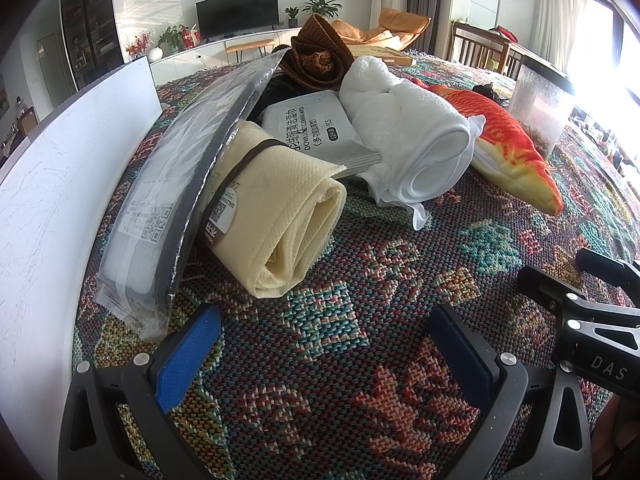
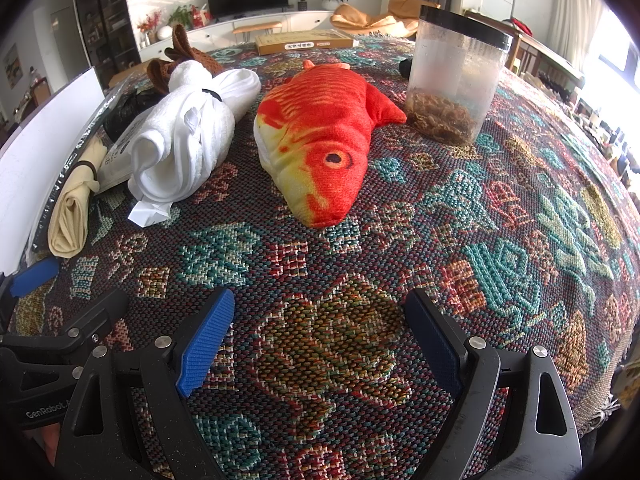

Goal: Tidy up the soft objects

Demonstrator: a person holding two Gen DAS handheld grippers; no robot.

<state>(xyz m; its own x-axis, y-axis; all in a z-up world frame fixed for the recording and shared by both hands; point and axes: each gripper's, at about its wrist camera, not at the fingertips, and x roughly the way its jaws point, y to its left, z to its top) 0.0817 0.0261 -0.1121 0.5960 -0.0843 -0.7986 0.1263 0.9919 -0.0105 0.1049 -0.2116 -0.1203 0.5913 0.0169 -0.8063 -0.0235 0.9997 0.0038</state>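
A rolled cream cloth (image 1: pixel 276 208) with a brown band lies just ahead of my open left gripper (image 1: pixel 324 344); nothing sits between its blue pads. Behind the cloth are a white wipes pack (image 1: pixel 316 128), a rolled white towel (image 1: pixel 408 132) and a brown knitted piece (image 1: pixel 316 56). An orange plush fish (image 2: pixel 320 136) lies in the middle of the patterned tablecloth (image 2: pixel 500 248), straight ahead of my open right gripper (image 2: pixel 320 340). The white towel (image 2: pixel 188 136) and cream cloth (image 2: pixel 72 216) lie to the fish's left. The fish (image 1: pixel 512 144) shows at the right in the left wrist view.
A flat plastic-wrapped dark package (image 1: pixel 176 184) leans against a white board (image 1: pixel 64 208) at the left. A clear lidded jar (image 2: pixel 456 76) with brown dried matter stands behind the fish. A flat cardboard box (image 2: pixel 304 42) lies at the table's far edge.
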